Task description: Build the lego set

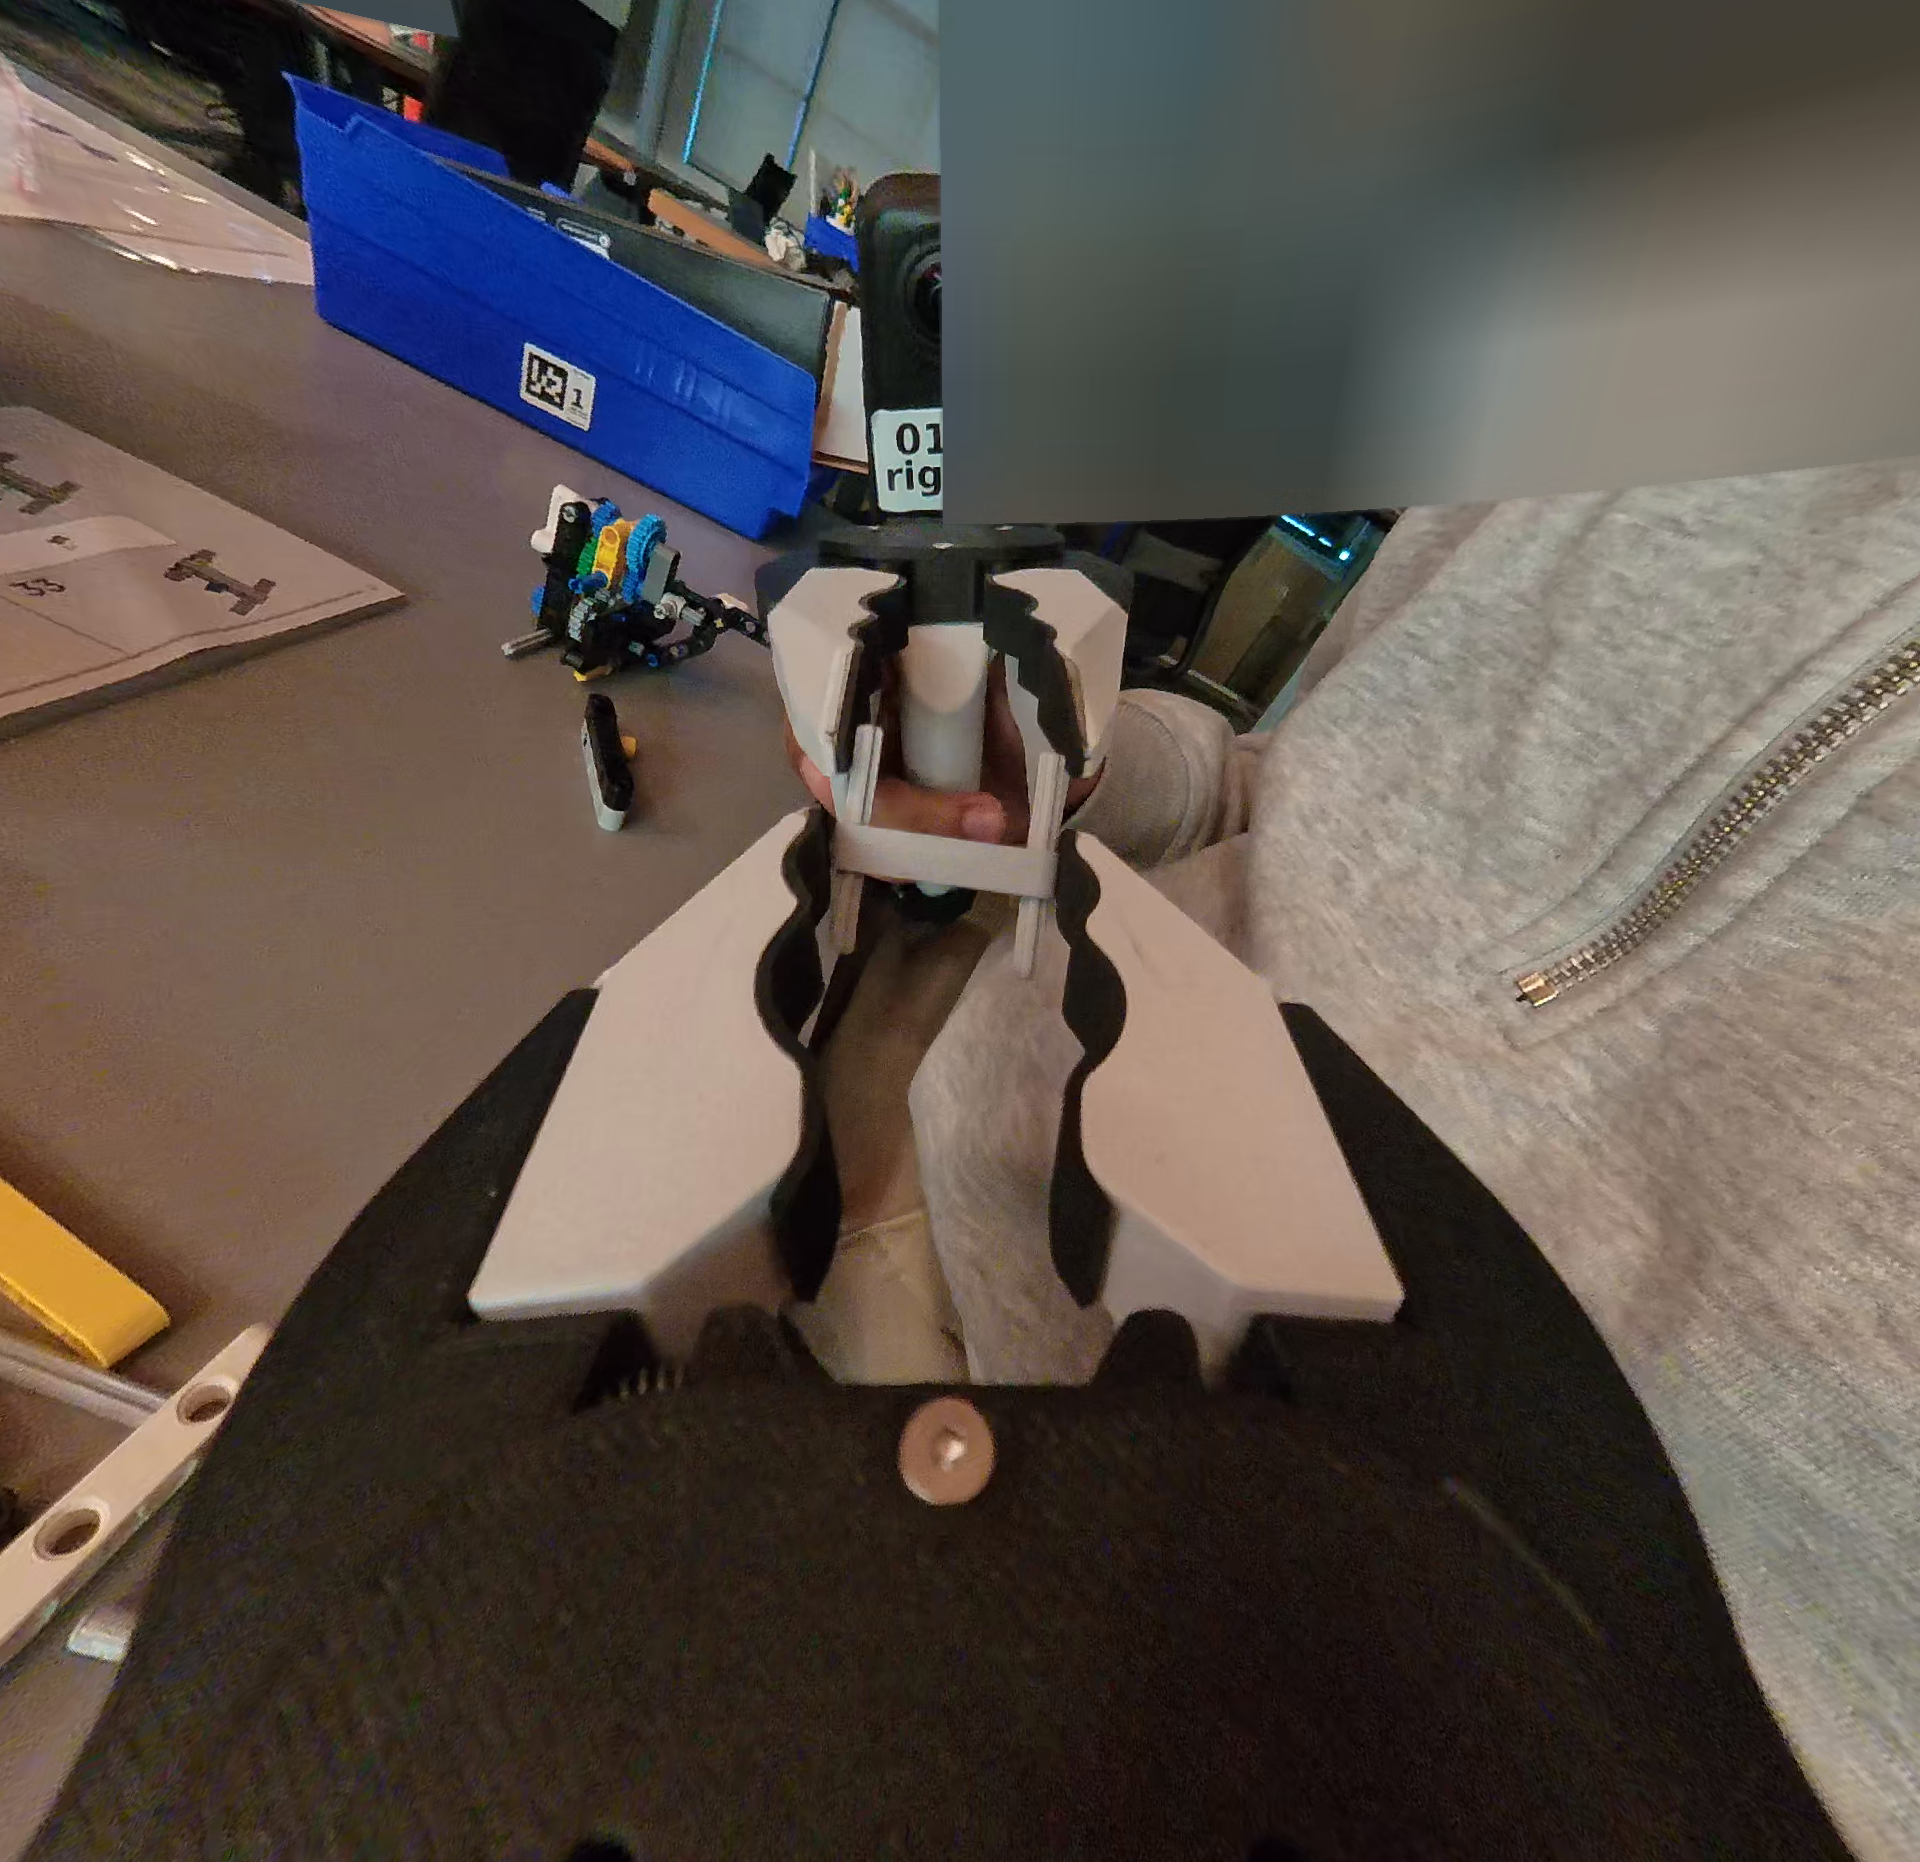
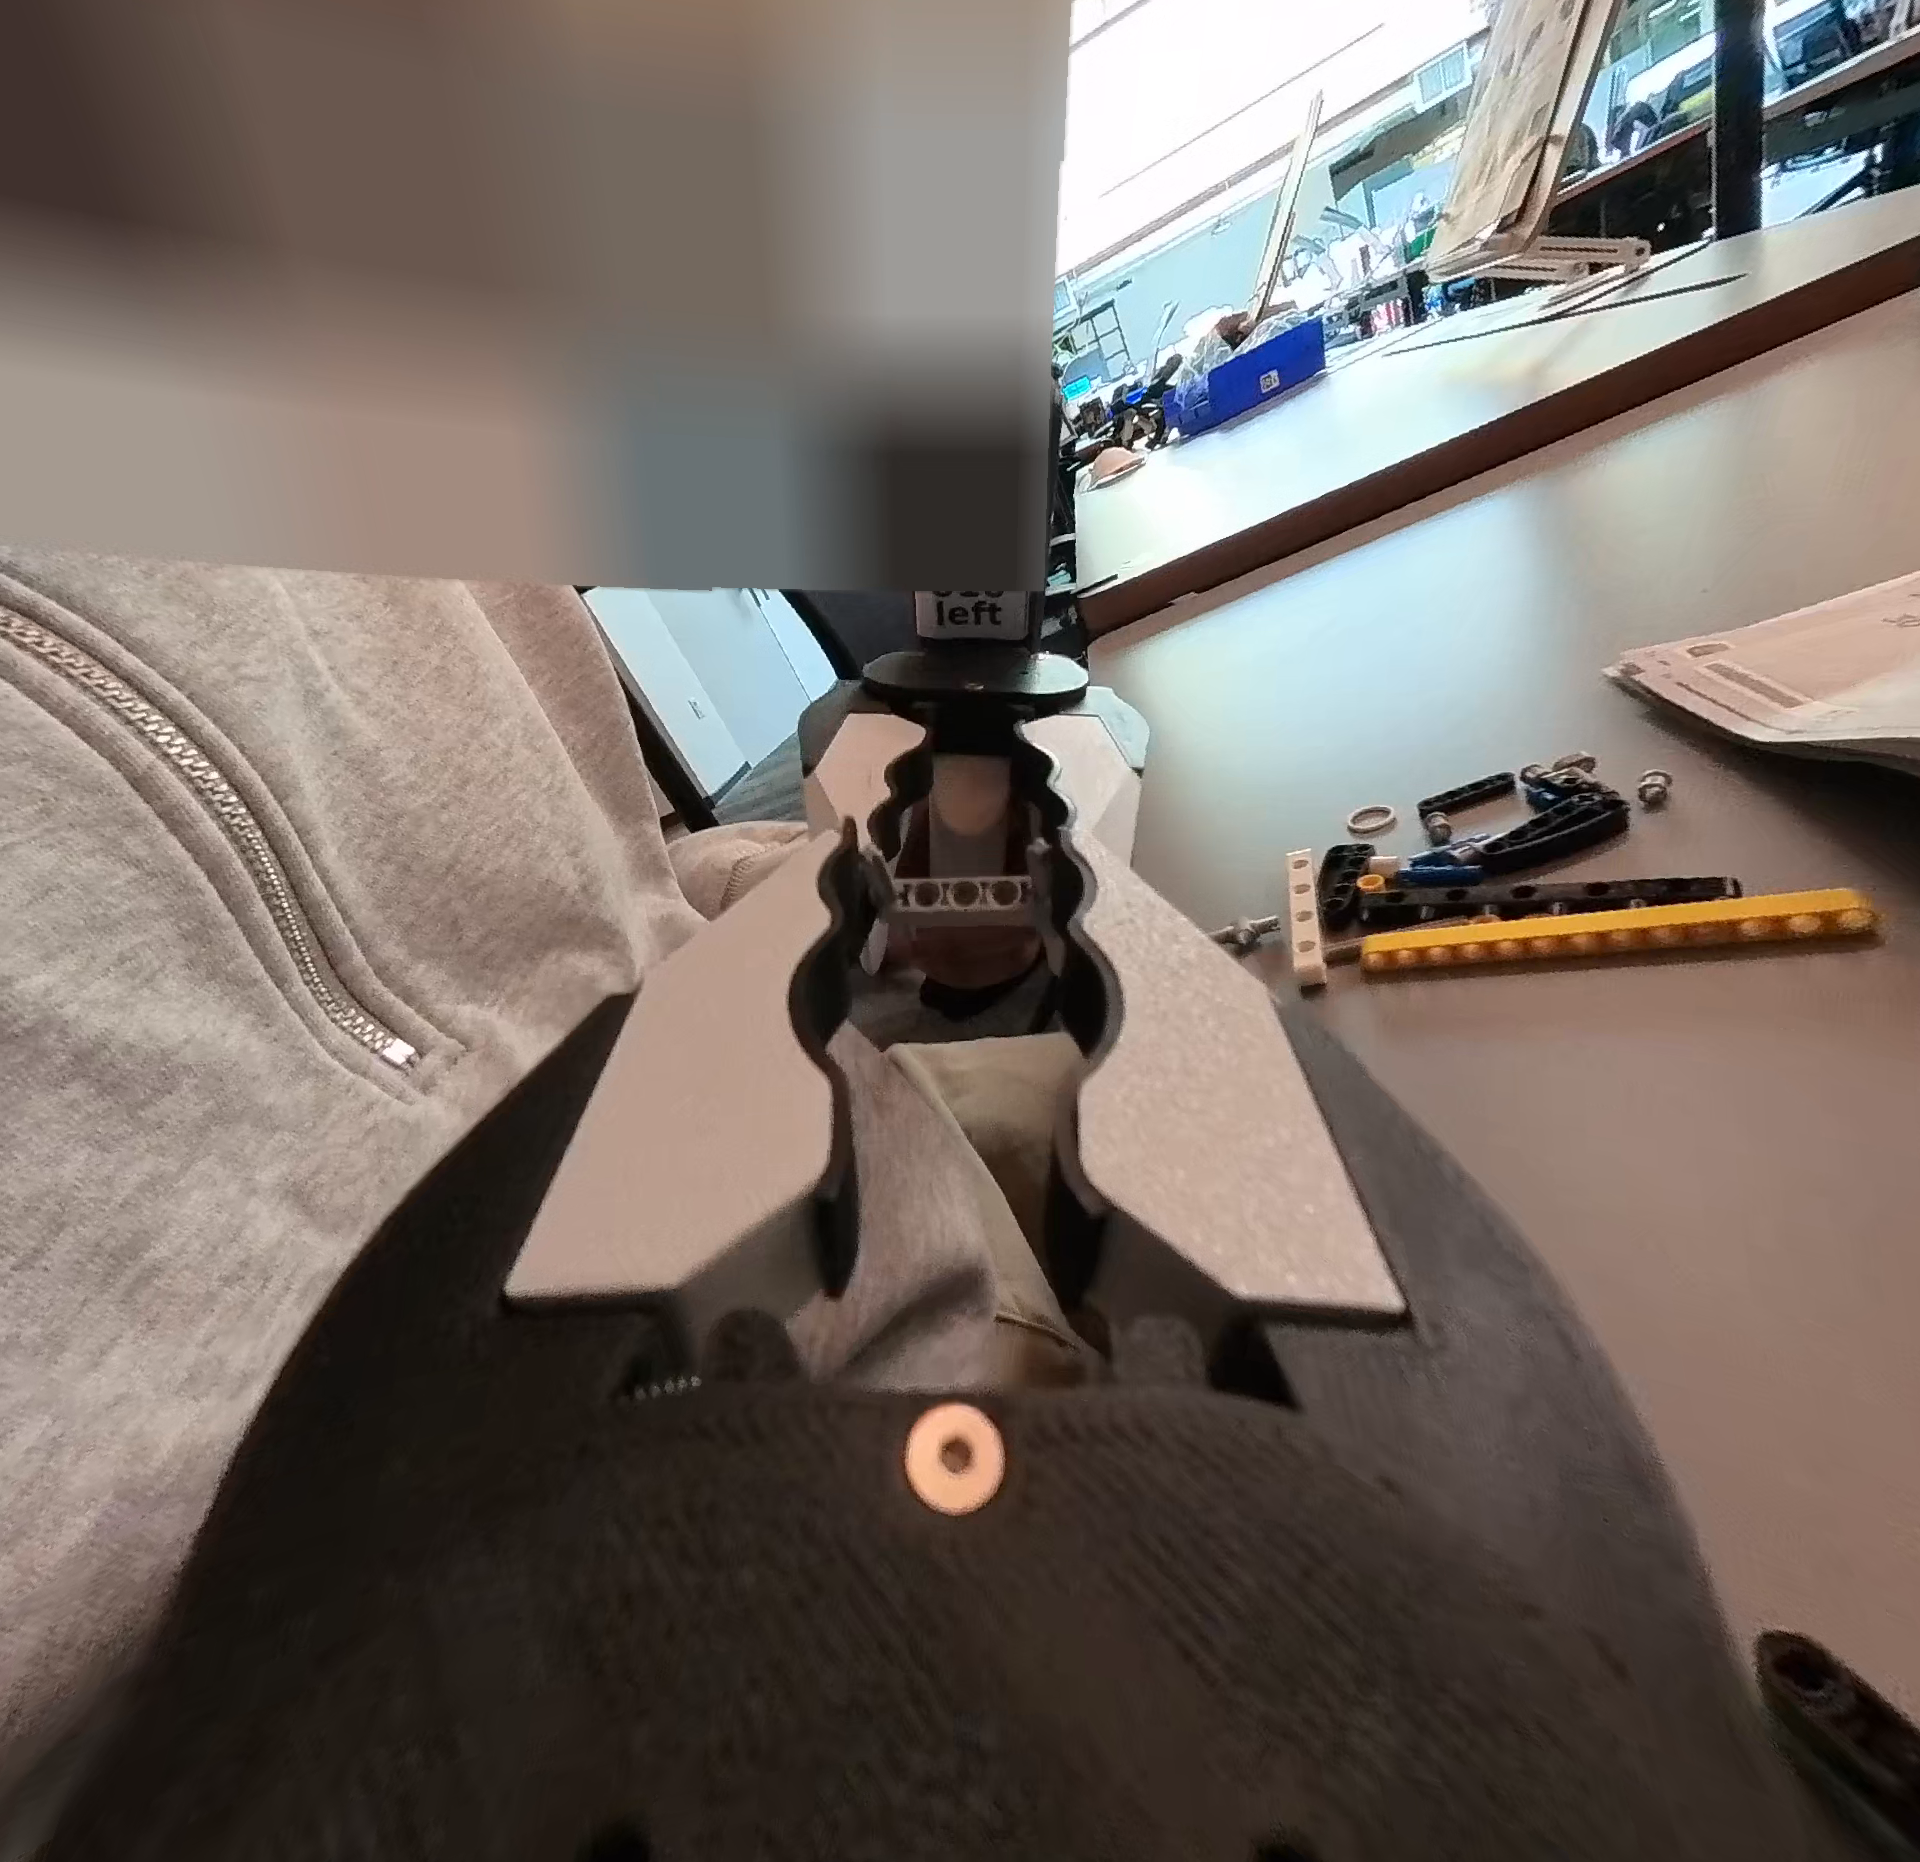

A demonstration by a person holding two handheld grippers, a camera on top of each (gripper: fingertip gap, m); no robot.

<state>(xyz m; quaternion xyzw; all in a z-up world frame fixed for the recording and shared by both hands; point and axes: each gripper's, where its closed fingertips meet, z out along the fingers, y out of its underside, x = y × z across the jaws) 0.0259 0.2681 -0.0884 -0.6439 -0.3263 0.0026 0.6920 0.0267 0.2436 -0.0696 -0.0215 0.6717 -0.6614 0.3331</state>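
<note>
A light grey Lego frame piece (image 1: 935, 870), a cross beam with two side beams, hangs in the air between both grippers. My left gripper (image 1: 940, 882) is shut on it from one side. My right gripper (image 1: 954, 763) faces it from the other side and is shut on the same piece. In the right wrist view the frame piece (image 2: 961, 893) sits between my right gripper's (image 2: 956, 903) tips, with the left gripper (image 2: 961, 841) just behind. A part-built multicoloured Lego model (image 1: 613, 597) stands on the grey table (image 1: 312, 877), left of the grippers.
A small black and white part (image 1: 608, 763) lies near the model. A blue bin (image 1: 540, 326) and an instruction booklet (image 1: 156, 576) are farther left. Loose beams (image 2: 1507, 856), a long yellow beam (image 2: 1621, 934) and booklets (image 2: 1787, 690) lie to the right. A person's grey hoodie (image 1: 1558, 877) is close. Only a small space, under 4 cm, lies between the two pairs of fingers. From either gripper's tips it is about 15 cm to the long yellow beam (image 2: 1621, 934).
</note>
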